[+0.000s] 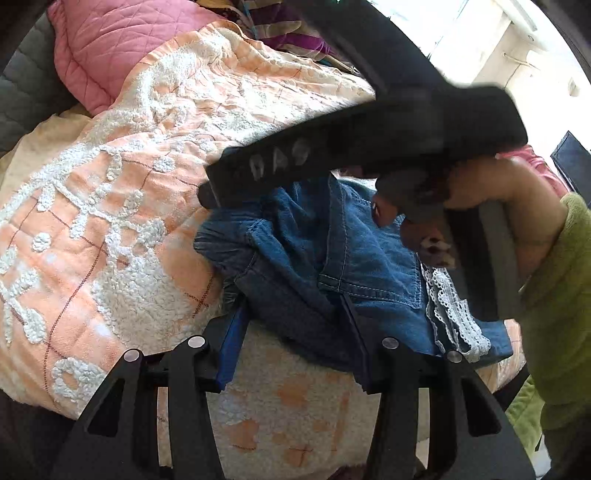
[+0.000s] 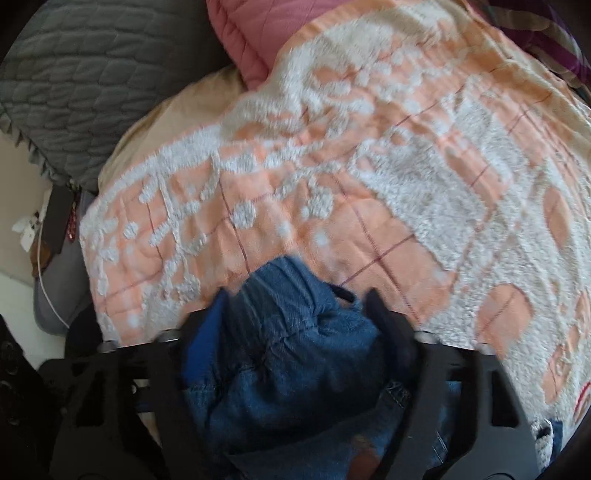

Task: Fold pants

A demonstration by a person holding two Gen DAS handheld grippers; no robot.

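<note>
Blue denim pants (image 1: pixel 343 266) with a white lace trim (image 1: pixel 452 310) lie bunched on an orange and white bedspread (image 1: pixel 110 221). My left gripper (image 1: pixel 291 306) has its two fingers around a thick fold of the denim. My right gripper (image 2: pixel 295 306) is closed around a bundle of the same pants (image 2: pixel 295 369), which fills the gap between its fingers. In the left wrist view the right gripper's black body (image 1: pixel 369 147) and the hand holding it (image 1: pixel 498 192) hang over the pants.
A pink quilted pillow (image 1: pixel 110 44) and a grey quilted cushion (image 2: pixel 74 81) lie at the head of the bed. A striped purple cloth (image 1: pixel 288 29) lies beyond. The person's green sleeve (image 1: pixel 554 295) is at the right. The bed edge drops at the left (image 2: pixel 48 295).
</note>
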